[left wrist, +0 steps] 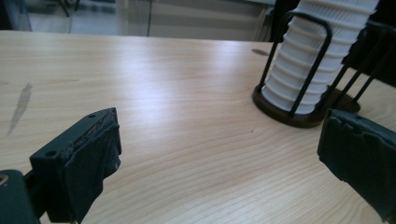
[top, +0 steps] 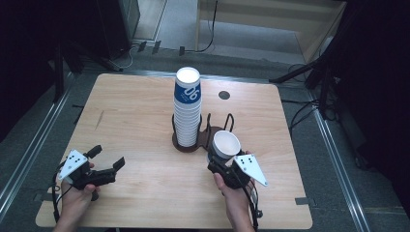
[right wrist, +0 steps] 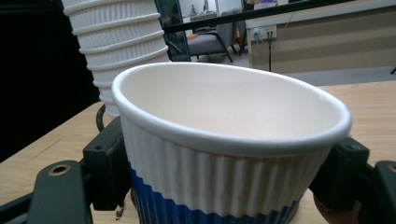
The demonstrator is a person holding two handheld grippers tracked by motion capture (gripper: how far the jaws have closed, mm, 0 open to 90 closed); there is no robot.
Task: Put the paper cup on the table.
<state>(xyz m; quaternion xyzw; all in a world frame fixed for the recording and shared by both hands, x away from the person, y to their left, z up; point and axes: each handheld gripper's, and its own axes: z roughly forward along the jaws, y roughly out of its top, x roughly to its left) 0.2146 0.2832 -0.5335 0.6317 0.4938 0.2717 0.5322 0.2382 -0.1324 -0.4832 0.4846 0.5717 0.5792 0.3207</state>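
Note:
A tall stack of ribbed white paper cups (top: 187, 111), the top one banded in blue, stands in a dark wire holder (top: 193, 144) at the table's middle. Just right of the holder, a single white and blue paper cup (top: 226, 144) is upright between the jaws of my right gripper (top: 220, 157). In the right gripper view the cup (right wrist: 224, 154) sits close up, one pad (right wrist: 109, 163) pressing on each side; the gripper is shut on it. My left gripper (top: 107, 157) rests near the front left with its jaws open and nothing between them; the stack (left wrist: 308, 60) is ahead to its right.
The wooden table (top: 145, 106) has a round dark grommet (top: 224, 95) behind the stack and a faint dark streak (top: 99, 119) on its left. Bare wood lies between the two grippers. Cables and dark stands are on the floor around the table.

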